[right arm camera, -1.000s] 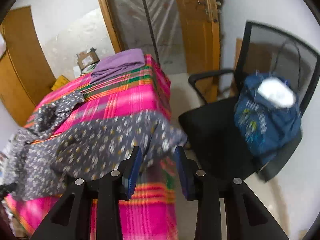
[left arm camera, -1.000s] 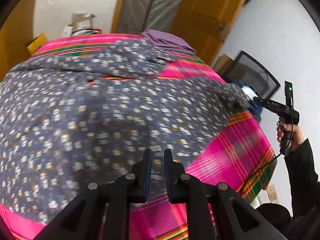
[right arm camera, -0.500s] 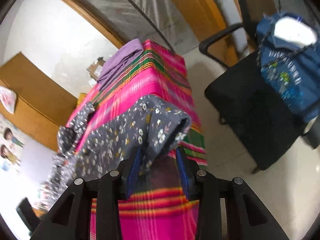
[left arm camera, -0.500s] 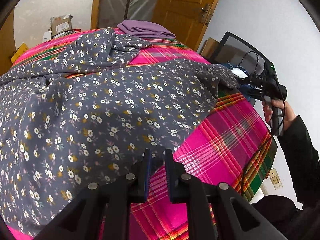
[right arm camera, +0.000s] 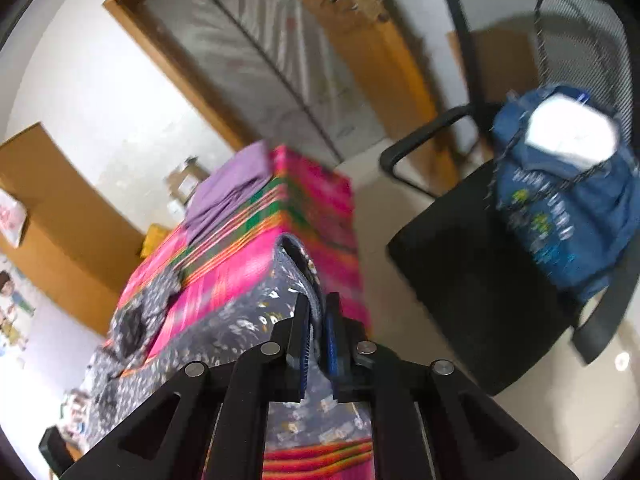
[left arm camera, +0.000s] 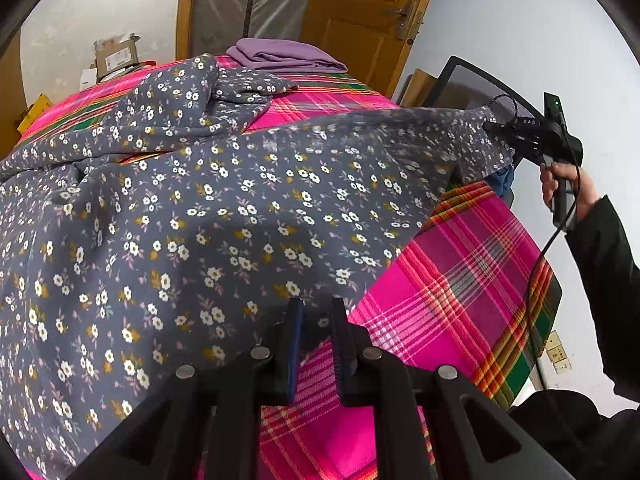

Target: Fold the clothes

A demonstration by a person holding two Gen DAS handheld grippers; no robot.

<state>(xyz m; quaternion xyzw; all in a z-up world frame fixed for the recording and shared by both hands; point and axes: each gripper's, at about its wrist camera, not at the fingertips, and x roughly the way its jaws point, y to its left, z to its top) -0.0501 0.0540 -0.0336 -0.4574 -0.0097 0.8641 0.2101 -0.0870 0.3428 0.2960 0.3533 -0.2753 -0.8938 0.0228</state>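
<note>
- Jaws of the left gripper (left arm camera: 316, 320) are clamped on the near hem of the grey floral garment (left arm camera: 208, 220).
- Jaws of the right gripper (right arm camera: 318, 320) pinch a sleeve end, lifted off the right edge of the tabletop (left arm camera: 472, 264).
- Between them the garment lies spread over the pink plaid cloth.
- Folded purple clothing (left arm camera: 286, 56) sits at the far edge.
- Beside the right edge stands an office chair (right arm camera: 480, 280) with a blue bag (right arm camera: 568, 208).

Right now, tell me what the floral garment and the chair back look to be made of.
Floral garment: thin, matte woven cloth, probably cotton or rayon; it drapes and creases softly. Chair back: black mesh in a hard frame, likely plastic; the wall shows through it.
</note>
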